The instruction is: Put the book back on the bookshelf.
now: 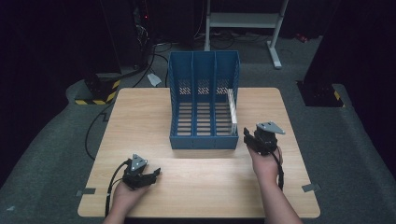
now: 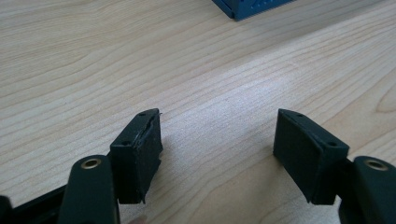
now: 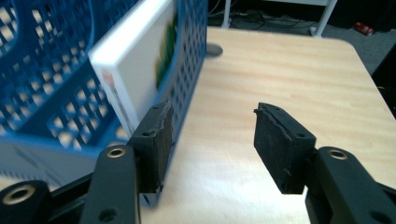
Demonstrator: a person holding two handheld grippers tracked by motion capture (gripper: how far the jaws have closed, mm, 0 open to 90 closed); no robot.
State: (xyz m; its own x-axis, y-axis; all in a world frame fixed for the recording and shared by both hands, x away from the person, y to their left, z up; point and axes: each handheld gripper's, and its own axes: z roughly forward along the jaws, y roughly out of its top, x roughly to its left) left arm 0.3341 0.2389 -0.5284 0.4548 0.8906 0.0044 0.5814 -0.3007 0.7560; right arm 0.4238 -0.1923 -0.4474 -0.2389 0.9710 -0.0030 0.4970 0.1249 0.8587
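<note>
A blue file rack [image 1: 204, 100] with three compartments stands in the upper middle of the high view, on a light wooden table [image 1: 140, 116]. A white book [image 1: 232, 111] stands upright in the rack's rightmost compartment, leaning against the outer right wall.

The right gripper [image 1: 248, 136] sits at the centre right of the high view, just beside the rack's front right corner, held in a hand [image 1: 266, 163] that comes up from the lower edge. In the right gripper view the right gripper [image 3: 212, 140] has its jaws spread apart with nothing between them but bare tabletop. The left jaw lies close against the rack [image 3: 191, 70] at its perforated outer wall; whether it touches cannot be told. The book [image 3: 133, 60] shows through the wall at the upper left of that frame, its white cover and a green patch visible inside the compartment. The pads press on nothing, so the fingers are released.

The left gripper [image 1: 152, 175] rests in the lower left of the high view, well apart from the rack, low over the table in the other hand [image 1: 125, 192]. In the left gripper view the left gripper [image 2: 217, 140] also stands released, its jaws wide with only wood grain between them. A corner of the rack [image 2: 252, 7] shows at the top edge of that frame.
</note>
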